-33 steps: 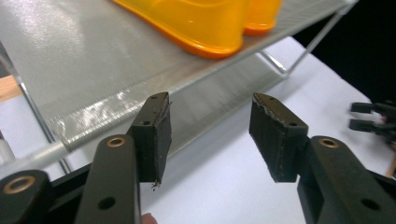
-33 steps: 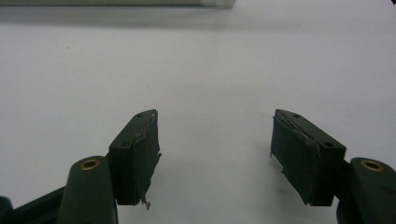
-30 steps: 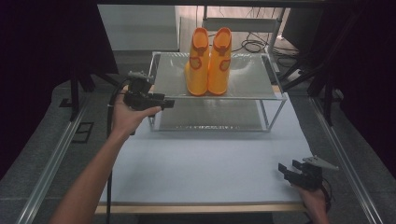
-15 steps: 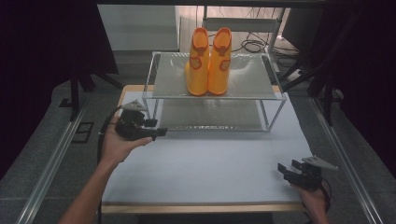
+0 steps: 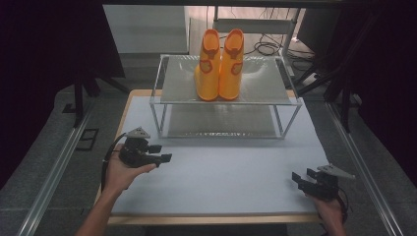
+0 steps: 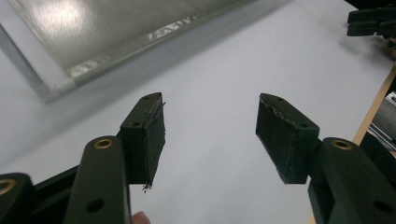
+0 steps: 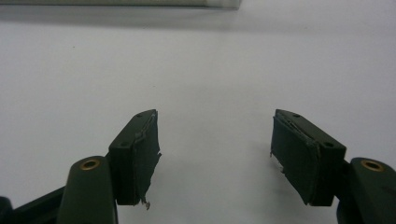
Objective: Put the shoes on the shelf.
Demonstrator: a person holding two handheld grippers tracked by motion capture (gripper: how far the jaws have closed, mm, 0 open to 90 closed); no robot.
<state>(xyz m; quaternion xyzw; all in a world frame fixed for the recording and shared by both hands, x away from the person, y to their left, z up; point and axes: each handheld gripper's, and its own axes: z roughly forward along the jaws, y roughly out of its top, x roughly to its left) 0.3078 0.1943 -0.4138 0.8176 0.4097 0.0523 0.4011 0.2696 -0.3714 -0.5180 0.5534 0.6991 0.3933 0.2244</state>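
A pair of orange rubber boots [image 5: 220, 66] stands upright on the top shelf of a metal-framed rack [image 5: 172, 86] at the back of the table. My left gripper [image 5: 163, 153] [image 6: 210, 126] hovers low over the white table [image 5: 226, 172] in front of the rack's left corner. Its jaws have just been opening and stand wide apart with nothing between them. My right gripper [image 5: 301, 175] [image 7: 215, 140] rests at the table's front right, open and empty. The left gripper view also catches the right gripper [image 6: 371, 21] far off at its top right.
The rack's lower shelf [image 5: 219, 120] is bare. A wooden edge [image 5: 206, 220] borders the table's front. Metal rails [image 5: 54, 172] run along both sides, and cables [image 5: 268, 46] lie behind the rack.
My left hand has come down and toward the table's front, away from the rack's left side. The boots and my right gripper have stayed put.
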